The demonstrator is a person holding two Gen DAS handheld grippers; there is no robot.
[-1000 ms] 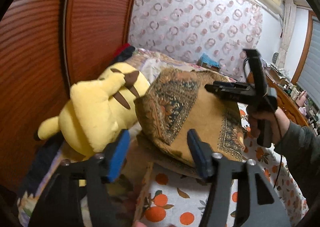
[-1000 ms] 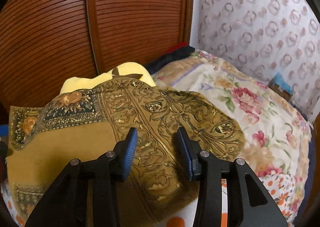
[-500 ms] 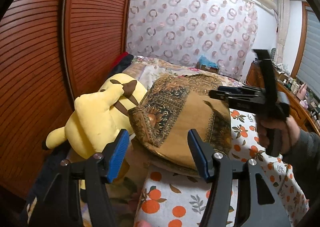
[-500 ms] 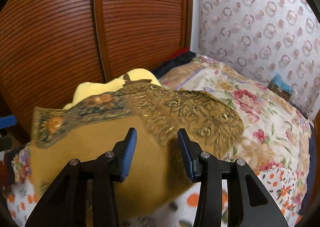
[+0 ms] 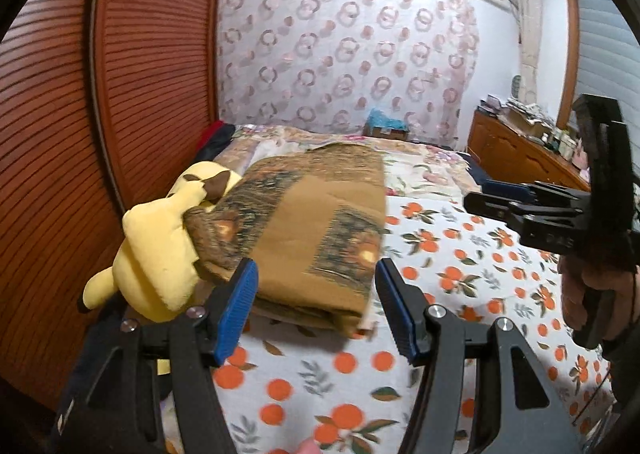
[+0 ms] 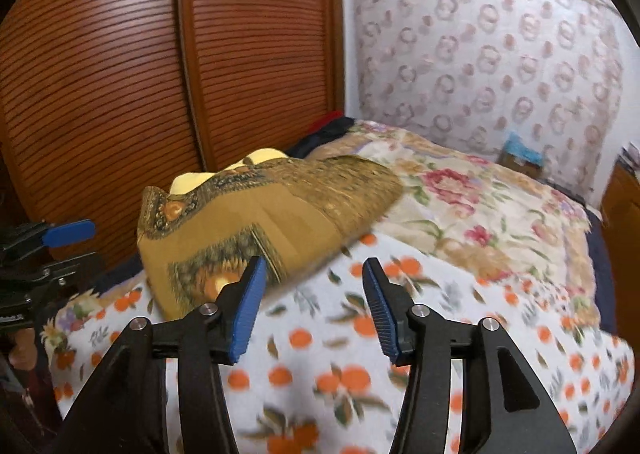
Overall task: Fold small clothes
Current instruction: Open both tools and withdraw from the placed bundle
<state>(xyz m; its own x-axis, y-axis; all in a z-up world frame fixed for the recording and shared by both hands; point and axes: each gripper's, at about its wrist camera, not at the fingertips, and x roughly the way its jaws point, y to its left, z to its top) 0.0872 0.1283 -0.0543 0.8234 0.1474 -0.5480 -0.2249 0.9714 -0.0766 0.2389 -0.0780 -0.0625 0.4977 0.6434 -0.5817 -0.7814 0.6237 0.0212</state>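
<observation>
A folded mustard-brown patterned cloth (image 5: 316, 221) lies on the bed, its far left edge resting on a yellow plush toy (image 5: 160, 250). It also shows in the right wrist view (image 6: 256, 213). My left gripper (image 5: 316, 294) is open and empty, just in front of the cloth's near edge. My right gripper (image 6: 314, 294) is open and empty, over the orange-print sheet (image 6: 360, 354) to the right of the cloth. The right gripper also shows in the left wrist view (image 5: 500, 193), held by a hand. The left gripper shows at the left edge of the right wrist view (image 6: 60, 238).
A slatted wooden wardrobe (image 5: 120, 93) stands along the bed's left side. A floral quilt (image 6: 480, 205) covers the far half of the bed. A blue-topped box (image 5: 384, 125) sits by the curtain. A cluttered wooden dresser (image 5: 520, 149) stands at the right.
Both grippers have pulled back from the cloth. The cloth now lies lower and flatter on the bed. The right gripper has moved away to the right.
</observation>
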